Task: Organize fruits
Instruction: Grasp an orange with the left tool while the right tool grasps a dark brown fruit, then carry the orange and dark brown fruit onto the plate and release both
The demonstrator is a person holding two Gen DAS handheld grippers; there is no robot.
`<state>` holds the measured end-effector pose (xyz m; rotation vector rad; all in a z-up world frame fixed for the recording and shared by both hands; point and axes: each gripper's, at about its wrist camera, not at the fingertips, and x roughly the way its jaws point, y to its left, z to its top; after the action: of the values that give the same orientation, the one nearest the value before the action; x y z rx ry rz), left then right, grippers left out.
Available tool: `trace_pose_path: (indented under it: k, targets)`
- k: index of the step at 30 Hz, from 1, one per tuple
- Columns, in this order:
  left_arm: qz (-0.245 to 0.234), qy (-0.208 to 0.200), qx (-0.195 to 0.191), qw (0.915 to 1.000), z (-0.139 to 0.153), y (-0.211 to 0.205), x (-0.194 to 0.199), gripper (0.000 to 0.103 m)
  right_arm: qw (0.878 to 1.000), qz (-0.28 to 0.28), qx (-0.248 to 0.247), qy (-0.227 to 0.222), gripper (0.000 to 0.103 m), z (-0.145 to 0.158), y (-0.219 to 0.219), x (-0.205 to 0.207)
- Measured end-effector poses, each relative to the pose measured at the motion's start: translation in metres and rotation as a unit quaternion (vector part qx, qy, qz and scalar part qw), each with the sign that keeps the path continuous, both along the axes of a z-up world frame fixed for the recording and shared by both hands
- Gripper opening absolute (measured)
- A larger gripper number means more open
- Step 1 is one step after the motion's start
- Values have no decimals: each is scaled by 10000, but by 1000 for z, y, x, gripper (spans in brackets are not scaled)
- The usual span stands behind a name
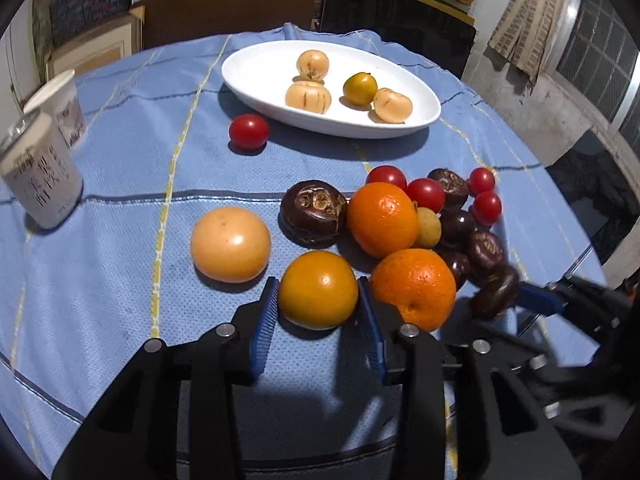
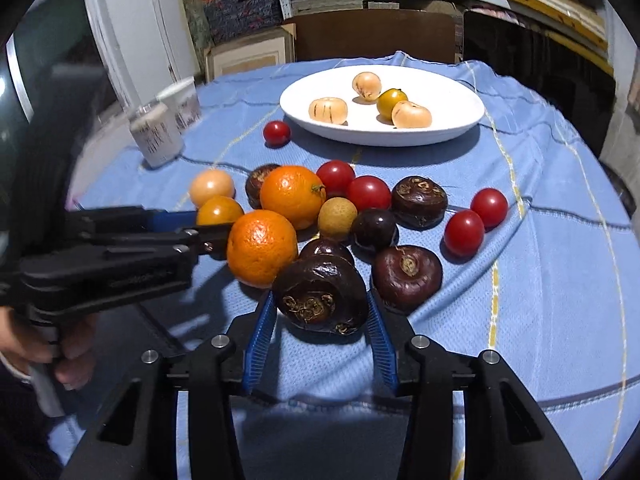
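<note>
The left gripper point(image 1: 319, 300) had its jaws partly open around a yellow-orange fruit point(image 1: 318, 289), pads touching both sides; the right gripper point(image 2: 321, 310) squeezed a dark brown fruit point(image 2: 321, 298) the same way (the white plate point(image 2: 452, 130) lay straight ahead of both, well apart).

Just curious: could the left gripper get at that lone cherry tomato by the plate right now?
Probably not yet: the left gripper has a yellow-orange fruit between its pads. Otherwise the cherry tomato sits unobstructed on the cloth.
</note>
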<state>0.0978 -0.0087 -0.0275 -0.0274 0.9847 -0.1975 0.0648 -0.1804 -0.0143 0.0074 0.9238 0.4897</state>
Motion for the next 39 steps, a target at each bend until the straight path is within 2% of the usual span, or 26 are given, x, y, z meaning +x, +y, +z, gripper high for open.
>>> trace_pose_path:
  k: [4, 12, 22, 26, 32, 39]
  targets:
    - [-35, 77, -143, 9999, 4, 3, -9, 38, 9996, -122, 240, 80, 46, 3, -16, -2]
    - [-95, -267, -265, 9992, 36, 15, -35, 38, 9987, -117, 496, -56, 46, 20, -26, -6]
    - [-272, -662, -334, 9969, 83, 7, -12, 38, 9965, -178, 714, -408, 46, 59, -38, 20]
    - [-286, -768, -250, 9963, 96, 2, 14, 38, 9958, -194, 661, -601, 46, 75, -36, 44]
    - [-109, -630, -190, 9978, 97, 5, 88, 38, 9956, -297, 539, -709, 46, 82, -28, 111]
    - [255, -151, -55, 9995, 62, 12, 177, 38, 9962, -669, 520, -192, 46, 44, -27, 195]
